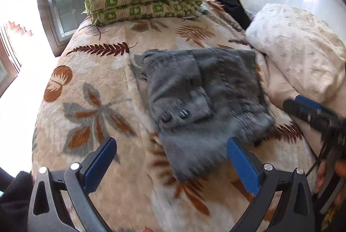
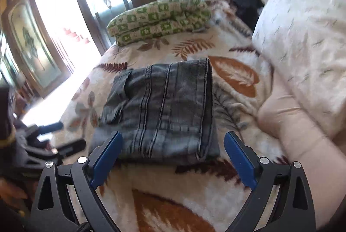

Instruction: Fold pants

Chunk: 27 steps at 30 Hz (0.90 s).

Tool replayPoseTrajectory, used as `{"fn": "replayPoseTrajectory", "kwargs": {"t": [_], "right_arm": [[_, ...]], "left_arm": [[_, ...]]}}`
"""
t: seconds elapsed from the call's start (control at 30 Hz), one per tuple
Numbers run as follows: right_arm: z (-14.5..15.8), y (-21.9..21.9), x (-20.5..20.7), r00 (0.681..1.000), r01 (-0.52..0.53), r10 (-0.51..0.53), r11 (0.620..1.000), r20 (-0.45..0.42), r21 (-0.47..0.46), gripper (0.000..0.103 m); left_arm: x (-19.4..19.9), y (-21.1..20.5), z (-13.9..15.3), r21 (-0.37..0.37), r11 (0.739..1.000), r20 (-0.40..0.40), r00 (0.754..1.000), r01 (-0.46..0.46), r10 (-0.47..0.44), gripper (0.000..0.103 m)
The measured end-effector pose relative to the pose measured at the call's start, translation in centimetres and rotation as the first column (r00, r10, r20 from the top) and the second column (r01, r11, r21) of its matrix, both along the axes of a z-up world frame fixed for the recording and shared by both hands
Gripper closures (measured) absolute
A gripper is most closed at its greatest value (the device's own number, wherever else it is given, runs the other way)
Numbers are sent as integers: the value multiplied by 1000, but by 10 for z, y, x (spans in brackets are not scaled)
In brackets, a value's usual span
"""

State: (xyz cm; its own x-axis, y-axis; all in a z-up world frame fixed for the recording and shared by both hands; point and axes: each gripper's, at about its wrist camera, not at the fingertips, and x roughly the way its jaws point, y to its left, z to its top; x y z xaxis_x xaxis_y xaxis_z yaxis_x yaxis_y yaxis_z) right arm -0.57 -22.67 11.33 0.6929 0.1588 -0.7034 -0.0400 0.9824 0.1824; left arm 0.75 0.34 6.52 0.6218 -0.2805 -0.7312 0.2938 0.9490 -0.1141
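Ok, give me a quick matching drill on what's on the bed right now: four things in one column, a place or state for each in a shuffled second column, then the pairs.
Things:
1. grey pants
2. green checked quilt
3. white pillow
4. left gripper

Places or states:
A. at the far end of the bed, by the window
B. open, holding nothing
C. folded into a compact stack, mid-bed
D. along the right side of the bed

Pairs: 1-C, 2-A, 3-D, 4-B
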Motion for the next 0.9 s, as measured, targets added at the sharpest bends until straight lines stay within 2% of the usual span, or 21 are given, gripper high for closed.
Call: {"fn": "replayPoseTrajectory", "kwargs": {"t": [0.13,0.27,0.33,0.4,0.43,0.47,0.5,0.6,0.63,0.67,0.7,0.8,0.9], "right_arm": [[-25,-24,48,994,53,-48,997,-97,50,6],[-65,-43,69,979,80,-43,980,-198,183,6],[-77,-43,71,978,69,-25,976,-208,208,5],[-76,-39,71,983,38,-4,982,-182,184,5],[-75,-35,73,983,25,7,985,-185,169,7],[-74,-33,74,984,11,19,986,-180,165,18],[-73,-29,75,984,-10,41,984,-175,177,39],[-70,-22,76,984,-7,33,989,-175,147,46],[-68,-24,74,985,5,23,987,-171,159,49],[-65,-26,73,986,9,23,981,-165,194,69],[-61,-27,72,987,9,29,970,-156,242,75],[-44,-15,70,992,-7,31,982,-125,191,75],[-25,-9,67,996,-33,53,972,-78,233,76]], "left_arm": [[37,3,-7,-50,999,-40,999,-21,19,0],[71,-5,-21,-82,996,-95,995,-15,7,0],[83,-9,-30,-97,995,-123,992,-16,4,0],[91,-10,-40,-145,989,-155,988,-18,-4,1],[93,-9,-44,-172,985,-167,986,-22,-7,7],[94,-9,-48,-205,978,-183,983,-25,-13,19],[95,-9,-51,-238,971,-198,980,-27,-21,24],[90,-12,-49,-245,969,-174,985,-30,-13,36],[87,-12,-46,-240,970,-162,987,-29,-10,46],[85,-11,-42,-257,966,-147,989,-18,-21,60],[83,-10,-38,-266,964,-134,991,-15,-22,62],[77,-11,-21,-278,961,-96,995,11,-39,70],[74,-12,0,-285,958,-48,997,42,-58,71]]}}
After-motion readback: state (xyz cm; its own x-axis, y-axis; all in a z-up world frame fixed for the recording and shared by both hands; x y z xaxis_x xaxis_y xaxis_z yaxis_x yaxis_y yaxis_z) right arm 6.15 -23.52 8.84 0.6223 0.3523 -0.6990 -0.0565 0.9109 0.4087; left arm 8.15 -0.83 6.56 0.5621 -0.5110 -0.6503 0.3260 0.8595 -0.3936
